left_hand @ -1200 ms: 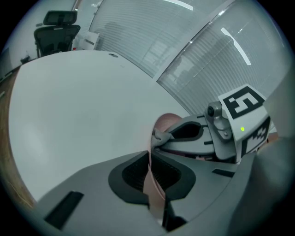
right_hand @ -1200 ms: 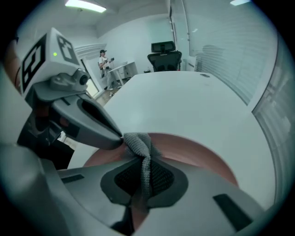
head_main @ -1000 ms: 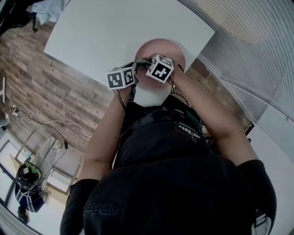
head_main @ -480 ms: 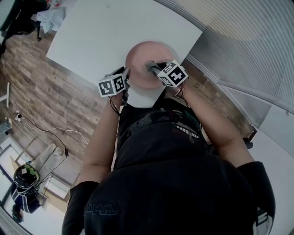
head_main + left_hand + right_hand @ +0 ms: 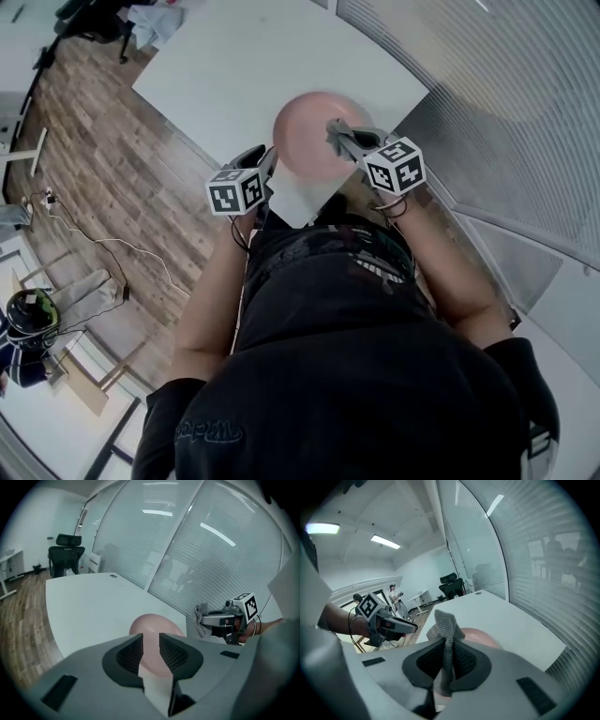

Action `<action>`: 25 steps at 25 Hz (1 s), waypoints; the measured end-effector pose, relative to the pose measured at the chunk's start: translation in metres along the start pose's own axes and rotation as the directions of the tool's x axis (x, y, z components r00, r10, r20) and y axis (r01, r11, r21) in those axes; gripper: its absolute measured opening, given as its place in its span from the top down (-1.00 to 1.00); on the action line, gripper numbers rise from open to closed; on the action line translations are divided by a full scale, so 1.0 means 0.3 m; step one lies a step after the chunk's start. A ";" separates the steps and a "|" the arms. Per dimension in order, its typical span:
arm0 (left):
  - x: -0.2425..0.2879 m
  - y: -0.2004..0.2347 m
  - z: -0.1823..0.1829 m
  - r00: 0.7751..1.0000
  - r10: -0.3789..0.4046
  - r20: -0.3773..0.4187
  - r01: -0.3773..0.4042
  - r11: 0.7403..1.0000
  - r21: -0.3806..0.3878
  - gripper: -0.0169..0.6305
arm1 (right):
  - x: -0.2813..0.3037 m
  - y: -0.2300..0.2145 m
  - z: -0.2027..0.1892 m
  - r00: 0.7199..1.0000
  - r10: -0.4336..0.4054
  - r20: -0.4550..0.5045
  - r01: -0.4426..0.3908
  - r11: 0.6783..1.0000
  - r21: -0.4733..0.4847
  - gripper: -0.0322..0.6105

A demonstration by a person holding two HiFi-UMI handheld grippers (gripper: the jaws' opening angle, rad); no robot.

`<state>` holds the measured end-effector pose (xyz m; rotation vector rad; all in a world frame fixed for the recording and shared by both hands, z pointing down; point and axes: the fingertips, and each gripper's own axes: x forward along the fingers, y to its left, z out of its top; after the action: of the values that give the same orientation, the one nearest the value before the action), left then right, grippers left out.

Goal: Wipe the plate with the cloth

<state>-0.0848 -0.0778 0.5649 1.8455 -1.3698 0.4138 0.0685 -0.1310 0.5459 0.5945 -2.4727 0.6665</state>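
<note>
A pink plate (image 5: 317,134) lies on the white table (image 5: 234,66) near its front corner. My left gripper (image 5: 266,161) hangs above the plate's left rim. Its jaws have just been opening and now stand open with nothing gripped. In the left gripper view the plate (image 5: 151,625) shows through the gap of that gripper (image 5: 151,641). My right gripper (image 5: 341,137) hovers over the plate's right side, shut on a grey knitted cloth (image 5: 443,629) whose top sticks up above the jaws. The cloth (image 5: 201,618) also shows in the left gripper view.
A glass wall with blinds (image 5: 487,84) runs close along the table's right side. Wooden floor (image 5: 94,159) with a cable lies to the left. A black office chair (image 5: 65,555) stands past the table's far end. People (image 5: 394,595) stand far off in the room.
Both grippers have risen and drawn apart from over the plate, the left going left and the right going right with the cloth. The plate stays on the table.
</note>
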 end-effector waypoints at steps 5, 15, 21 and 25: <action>-0.160 -0.098 0.042 0.993 -0.074 0.092 0.079 0.996 -0.051 0.62 | -0.064 0.086 0.032 0.999 0.022 0.031 -0.021 0.998 -0.051 0.80; -0.337 -0.280 0.161 0.948 -0.226 0.223 0.243 0.968 -0.054 0.90 | -0.186 0.216 0.157 0.991 0.043 0.124 -0.030 0.995 -0.100 0.80; -0.376 -0.280 0.211 0.943 -0.256 0.214 0.255 0.966 0.034 0.90 | -0.222 0.260 0.196 0.985 0.007 0.172 0.003 0.999 -0.054 0.80; -0.458 -0.241 0.200 0.937 -0.270 0.221 0.263 0.963 0.062 0.90 | -0.225 0.335 0.190 0.985 -0.013 0.175 0.022 0.998 -0.052 0.80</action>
<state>-0.0801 -0.0243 0.4073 2.1218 -1.2385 0.0853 0.0484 -0.0654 0.4310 0.6791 -2.6346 0.5602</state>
